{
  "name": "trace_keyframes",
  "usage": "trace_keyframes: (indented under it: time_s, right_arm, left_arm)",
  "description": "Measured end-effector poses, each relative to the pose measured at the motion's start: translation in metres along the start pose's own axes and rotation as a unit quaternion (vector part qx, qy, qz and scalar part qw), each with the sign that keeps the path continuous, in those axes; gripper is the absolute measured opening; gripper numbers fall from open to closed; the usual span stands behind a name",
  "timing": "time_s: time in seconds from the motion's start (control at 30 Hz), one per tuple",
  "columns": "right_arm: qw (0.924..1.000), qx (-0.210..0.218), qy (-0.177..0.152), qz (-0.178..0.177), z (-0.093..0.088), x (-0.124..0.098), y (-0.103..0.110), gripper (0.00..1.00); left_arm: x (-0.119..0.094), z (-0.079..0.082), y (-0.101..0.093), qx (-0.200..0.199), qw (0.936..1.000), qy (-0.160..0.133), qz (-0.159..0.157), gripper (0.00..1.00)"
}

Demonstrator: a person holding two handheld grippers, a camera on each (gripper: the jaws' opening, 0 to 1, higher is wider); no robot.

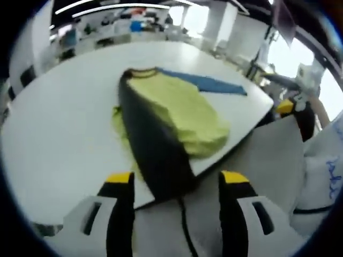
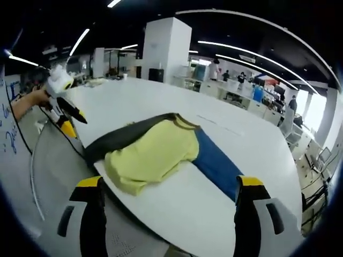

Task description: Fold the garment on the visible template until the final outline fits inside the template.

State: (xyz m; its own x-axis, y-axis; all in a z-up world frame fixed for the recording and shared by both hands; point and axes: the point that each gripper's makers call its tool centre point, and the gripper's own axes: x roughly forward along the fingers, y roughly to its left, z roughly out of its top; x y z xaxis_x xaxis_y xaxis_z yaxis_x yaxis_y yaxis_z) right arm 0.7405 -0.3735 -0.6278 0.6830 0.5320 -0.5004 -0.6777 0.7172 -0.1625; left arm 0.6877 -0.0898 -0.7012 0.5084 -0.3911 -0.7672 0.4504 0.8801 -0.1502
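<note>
Yellow-green cloth makes up the body of the garment (image 1: 182, 115), which is lying rumpled and partly folded on the white table (image 1: 59, 134), close to the table's near edge. A black sleeve (image 1: 155, 150) is running along one side of it and reaching the edge, and a blue sleeve (image 1: 206, 83) is stretching away flat on the other side. In the right gripper view the same garment (image 2: 150, 152) is sitting near the table edge, with its black part (image 2: 115, 139) toward the far gripper and its blue sleeve (image 2: 214, 166) pointing toward the right jaw.

The left gripper (image 1: 177, 182) is hovering just off the table edge with its yellow-tipped jaws spread wide, gripping nothing; the black sleeve's end is showing between them. The right gripper (image 2: 174, 184) is likewise standing wide apart and empty, over the table (image 2: 252, 139) edge. A hand (image 2: 29, 101) is holding the left gripper (image 2: 64, 115) at the left of the right gripper view. Desks and ceiling lights are filling the room behind.
</note>
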Motion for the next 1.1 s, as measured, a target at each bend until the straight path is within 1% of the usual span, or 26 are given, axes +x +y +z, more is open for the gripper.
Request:
trace_keyframes:
  time_s: [0.03, 0.07, 0.1, 0.17, 0.2, 0.27, 0.3, 0.33, 0.4, 0.43, 0.5, 0.57, 0.67, 0.7, 0.77, 0.83, 0.87, 0.9, 0.97, 1.0, 1.1]
  right_arm:
    - [1.0, 0.004, -0.005, 0.002, 0.002, -0.001, 0.001, 1.0]
    - [0.9999, 0.006, -0.009, 0.003, 0.003, -0.001, 0.001, 1.0]
    - [0.9999, 0.007, -0.013, 0.003, 0.004, -0.001, 0.001, 1.0]
    - [0.9999, 0.007, -0.012, 0.005, 0.004, -0.001, 0.001, 1.0]
    - [0.9999, 0.005, -0.01, 0.006, 0.003, -0.001, 0.001, 1.0]
    - [0.9999, 0.0, -0.008, 0.006, 0.002, -0.002, 0.0, 1.0]
    - [0.9999, 0.0, -0.009, 0.006, 0.003, -0.002, -0.001, 1.0]
    - [0.9999, 0.0, -0.012, 0.006, 0.004, -0.003, -0.001, 1.0]
    - [0.9998, -0.001, -0.016, 0.007, 0.007, -0.004, 0.0, 1.0]
    - [0.9998, -0.001, -0.018, 0.007, 0.008, -0.004, 0.0, 1.0]
    - [0.9997, 0.003, -0.022, 0.012, 0.009, -0.003, 0.002, 1.0]
    - [0.9996, 0.009, -0.022, 0.017, 0.007, -0.002, 0.003, 1.0]
    - [0.9998, 0.003, -0.015, 0.016, 0.004, -0.001, 0.003, 1.0]
    - [0.9998, 0.003, -0.015, 0.015, 0.004, -0.001, 0.002, 1.0]
    - [0.9997, 0.007, -0.019, 0.015, 0.005, -0.002, 0.002, 1.0]
    - [0.9997, 0.008, -0.019, 0.014, 0.005, -0.002, 0.0, 1.0]
    - [0.9997, 0.008, -0.019, 0.012, 0.004, -0.002, 0.0, 1.0]
    - [0.9997, 0.008, -0.018, 0.012, 0.004, -0.002, -0.001, 1.0]
    - [0.9998, 0.007, -0.016, 0.011, 0.003, -0.002, -0.001, 1.0]
    - [0.9998, 0.007, -0.013, 0.01, 0.002, -0.002, -0.001, 1.0]
    - [0.9999, 0.005, -0.01, 0.01, 0.0, -0.002, 0.0, 1.0]
  left_arm:
    - [0.002, -0.002, -0.001, -0.002, 1.0, 0.004, -0.007, 0.59]
    - [0.002, -0.003, -0.002, -0.003, 0.9999, 0.005, -0.01, 0.57]
    - [0.003, -0.002, -0.004, -0.003, 0.9997, 0.001, -0.023, 0.52]
    - [0.008, 0.0, -0.004, -0.022, 0.9993, -0.008, -0.031, 0.47]
    - [0.011, -0.003, -0.001, -0.034, 0.999, 0.001, -0.029, 0.46]
    - [0.015, -0.008, 0.004, -0.027, 0.9993, 0.013, -0.021, 0.45]
    - [0.017, -0.01, 0.004, -0.026, 0.9993, 0.02, -0.02, 0.42]
    - [0.019, -0.011, 0.005, -0.026, 0.9992, 0.022, -0.022, 0.4]
    - [0.021, -0.011, 0.006, -0.033, 0.999, 0.019, -0.026, 0.36]
    - [0.022, -0.011, 0.007, -0.044, 0.9985, 0.017, -0.028, 0.35]
    - [0.022, -0.01, 0.01, -0.046, 0.9985, 0.018, -0.021, 0.35]
    - [0.024, -0.011, 0.011, -0.046, 0.9984, 0.022, -0.024, 0.32]
    - [0.028, -0.014, 0.012, -0.054, 0.9976, 0.034, -0.027, 0.29]
    - [0.03, -0.015, 0.013, -0.056, 0.9974, 0.035, -0.028, 0.28]
    - [0.032, -0.018, 0.015, -0.067, 0.9963, 0.046, -0.028, 0.26]
    - [0.034, -0.019, 0.018, -0.077, 0.9957, 0.047, -0.021, 0.24]
    - [0.036, -0.02, 0.018, -0.084, 0.9947, 0.053, -0.026, 0.24]
    - [0.038, -0.021, 0.018, -0.085, 0.9944, 0.055, -0.029, 0.24]
    - [0.041, -0.025, 0.02, -0.087, 0.9936, 0.067, -0.025, 0.23]
    - [0.042, -0.026, 0.021, -0.083, 0.9939, 0.07, -0.022, 0.23]
    - [0.046, -0.03, 0.024, -0.087, 0.9929, 0.079, -0.019, 0.2]
